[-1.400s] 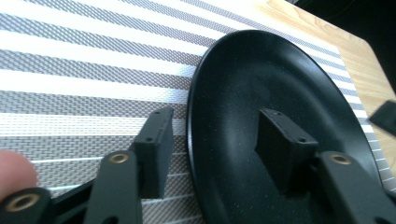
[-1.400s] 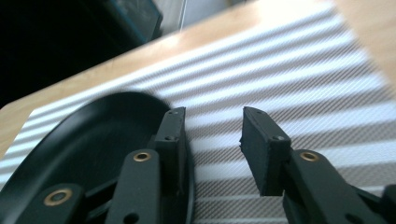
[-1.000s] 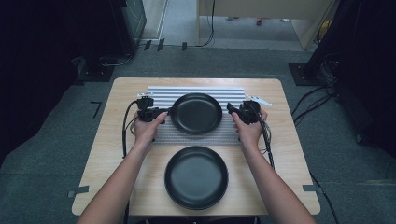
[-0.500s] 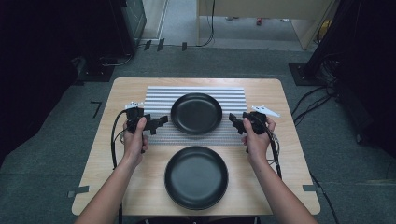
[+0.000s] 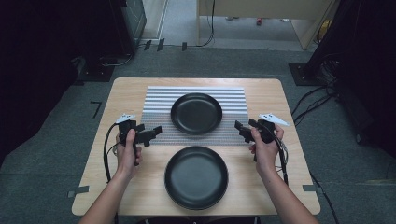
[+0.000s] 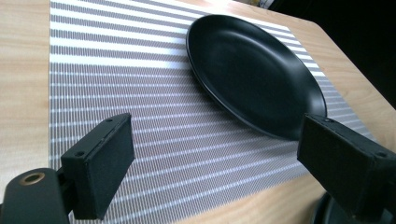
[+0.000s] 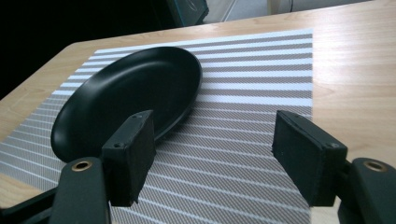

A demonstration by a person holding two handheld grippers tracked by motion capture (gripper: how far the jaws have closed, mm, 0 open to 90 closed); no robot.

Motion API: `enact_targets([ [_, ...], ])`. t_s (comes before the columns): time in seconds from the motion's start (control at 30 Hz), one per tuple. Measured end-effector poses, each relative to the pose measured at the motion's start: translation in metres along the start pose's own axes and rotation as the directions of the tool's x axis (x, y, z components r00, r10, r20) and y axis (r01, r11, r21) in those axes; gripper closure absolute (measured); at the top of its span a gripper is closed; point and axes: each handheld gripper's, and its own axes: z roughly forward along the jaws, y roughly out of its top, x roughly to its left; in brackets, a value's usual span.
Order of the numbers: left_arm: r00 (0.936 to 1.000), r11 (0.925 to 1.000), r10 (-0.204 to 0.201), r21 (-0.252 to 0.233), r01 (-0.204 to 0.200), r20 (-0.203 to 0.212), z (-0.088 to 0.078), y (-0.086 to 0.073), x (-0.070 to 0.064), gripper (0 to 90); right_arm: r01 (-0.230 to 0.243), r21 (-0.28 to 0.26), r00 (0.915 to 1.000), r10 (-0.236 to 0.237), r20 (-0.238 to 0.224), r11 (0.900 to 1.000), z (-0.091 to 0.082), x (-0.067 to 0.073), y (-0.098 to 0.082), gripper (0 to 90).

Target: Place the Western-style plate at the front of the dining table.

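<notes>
On the mat (image 5: 159, 98), at twelve o'clock: far plate (image 5: 196, 113), apparently placed already. Flanked at nine and three by left gripper (image 5: 156, 132) and right gripper (image 5: 239, 128), jaws wide, empty. Next, probably called for: near plate (image 5: 196, 176) at six, gripped by opposite rims.

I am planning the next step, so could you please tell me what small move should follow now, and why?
Probably bring both tongs toward the near plate: the far plate already sits on the striped mat, and the left tongs and right tongs are open, empty, either side of it.
</notes>
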Motion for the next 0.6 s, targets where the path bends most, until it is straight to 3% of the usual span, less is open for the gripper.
enact_targets([
  [0.2, 0.9999, 0.9999, 0.016, 0.002, -0.016, -0.003, -0.013, -0.012, 0.000, 10.7, 0.000, 0.007, 0.9999, 0.000, 0.012, 1.000, -0.016, -0.009, -0.010, 30.1],
  [0.6, 0.9995, 1.0000, -0.004, 0.007, 0.004, -0.031, -0.038, -0.034, 0.012, 10.7, -0.014, 0.002, 0.9991, 0.014, 0.041, 1.000, -0.052, -0.030, -0.027, 29.9],
])
